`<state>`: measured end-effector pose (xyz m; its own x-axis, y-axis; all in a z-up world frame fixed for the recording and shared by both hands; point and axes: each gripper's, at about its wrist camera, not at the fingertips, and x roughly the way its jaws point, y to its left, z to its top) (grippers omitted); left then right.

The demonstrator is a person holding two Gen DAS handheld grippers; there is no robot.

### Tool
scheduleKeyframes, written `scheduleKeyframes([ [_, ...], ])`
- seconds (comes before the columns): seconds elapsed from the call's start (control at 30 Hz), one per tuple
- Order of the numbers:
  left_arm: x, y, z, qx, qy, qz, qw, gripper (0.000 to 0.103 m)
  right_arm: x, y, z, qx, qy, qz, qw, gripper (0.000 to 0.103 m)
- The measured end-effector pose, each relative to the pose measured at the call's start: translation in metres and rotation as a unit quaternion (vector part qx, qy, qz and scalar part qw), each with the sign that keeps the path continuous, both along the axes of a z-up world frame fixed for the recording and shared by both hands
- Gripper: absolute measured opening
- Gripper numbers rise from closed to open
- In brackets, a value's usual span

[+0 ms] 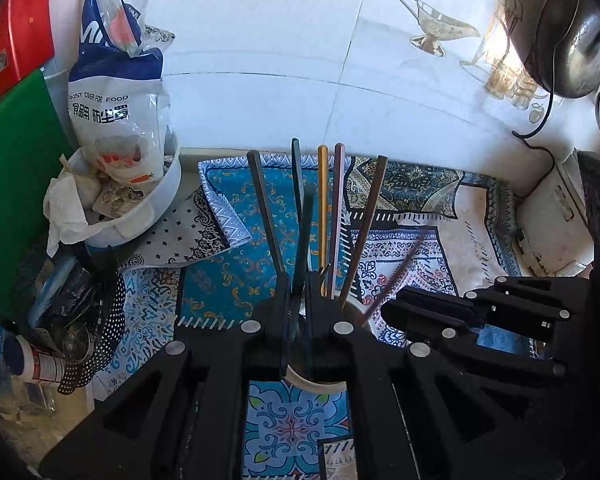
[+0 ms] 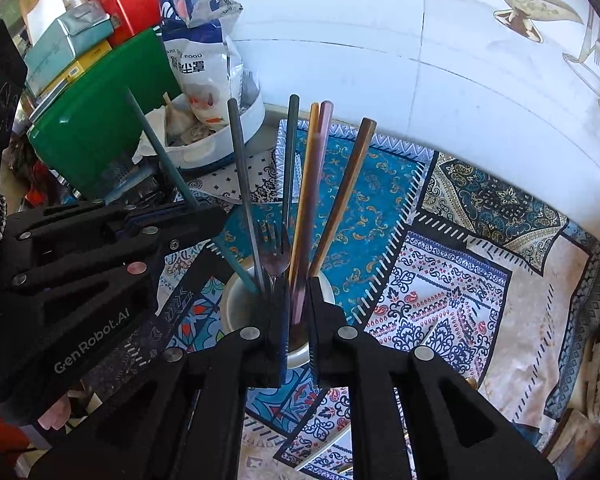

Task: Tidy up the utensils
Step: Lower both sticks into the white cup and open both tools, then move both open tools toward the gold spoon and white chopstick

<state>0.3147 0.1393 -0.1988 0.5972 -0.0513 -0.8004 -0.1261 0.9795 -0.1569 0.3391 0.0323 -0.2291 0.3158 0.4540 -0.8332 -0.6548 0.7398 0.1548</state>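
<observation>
Several slim utensils fanned upright in a white cup on a patterned blue cloth: grey, dark teal, orange-gold, pink and brown handles, plus fork tines low at centre. Left gripper clamped narrowly on a dark teal handle at twelve o'clock over the cup. Right gripper closed narrowly on a purple-pink utensil inside the cup rim. White bowl at ten o'clock, green board beyond.

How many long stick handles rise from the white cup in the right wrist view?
6: teal leaning left, grey, dark green, orange, pink, brown at right. More may be hidden.
</observation>
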Motion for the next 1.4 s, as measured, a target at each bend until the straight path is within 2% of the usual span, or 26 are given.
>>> scheduleKeyframes([
  [0.1,-0.002,0.0,0.007,-0.004,-0.008,0.005,0.9999,0.003,-0.002,-0.007,0.006,0.003,-0.014,-0.006,1.0,0.019],
  [0.23,-0.006,-0.002,0.019,-0.007,-0.02,0.01,0.9997,0.004,-0.005,-0.019,0.015,0.006,-0.028,-0.02,0.999,0.019],
  [0.3,-0.01,-0.004,0.026,-0.007,-0.028,0.011,0.9995,0.007,-0.007,-0.026,0.021,0.01,-0.035,-0.029,0.999,0.021],
  [0.43,-0.017,-0.01,0.037,-0.004,-0.044,0.006,0.999,0.012,-0.012,-0.043,0.029,0.014,-0.055,-0.051,0.997,0.031],
  [0.53,-0.022,-0.02,0.042,0.001,-0.051,-0.002,0.9987,0.019,-0.015,-0.057,0.033,0.014,-0.064,-0.069,0.995,0.032],
  [0.67,-0.025,-0.036,0.043,0.009,-0.057,-0.02,0.9981,0.034,-0.016,-0.079,0.032,0.01,-0.066,-0.094,0.993,0.033],
  [0.77,-0.025,-0.051,0.036,0.009,-0.049,-0.036,0.9981,0.038,-0.017,-0.094,0.027,0.003,-0.061,-0.112,0.992,0.033],
  [0.97,-0.019,-0.083,0.013,-0.003,-0.016,-0.068,0.9976,0.04,-0.012,-0.131,0.001,-0.013,-0.029,-0.154,0.988,0.033],
  [1.23,-0.014,-0.12,-0.02,-0.036,0.03,-0.103,0.9935,0.04,-0.002,-0.175,-0.069,-0.049,0.058,-0.203,0.976,0.034],
  [1.4,-0.009,-0.135,-0.049,-0.028,0.065,-0.108,0.9916,0.04,0.002,-0.18,-0.106,-0.055,0.101,-0.205,0.972,0.034],
])
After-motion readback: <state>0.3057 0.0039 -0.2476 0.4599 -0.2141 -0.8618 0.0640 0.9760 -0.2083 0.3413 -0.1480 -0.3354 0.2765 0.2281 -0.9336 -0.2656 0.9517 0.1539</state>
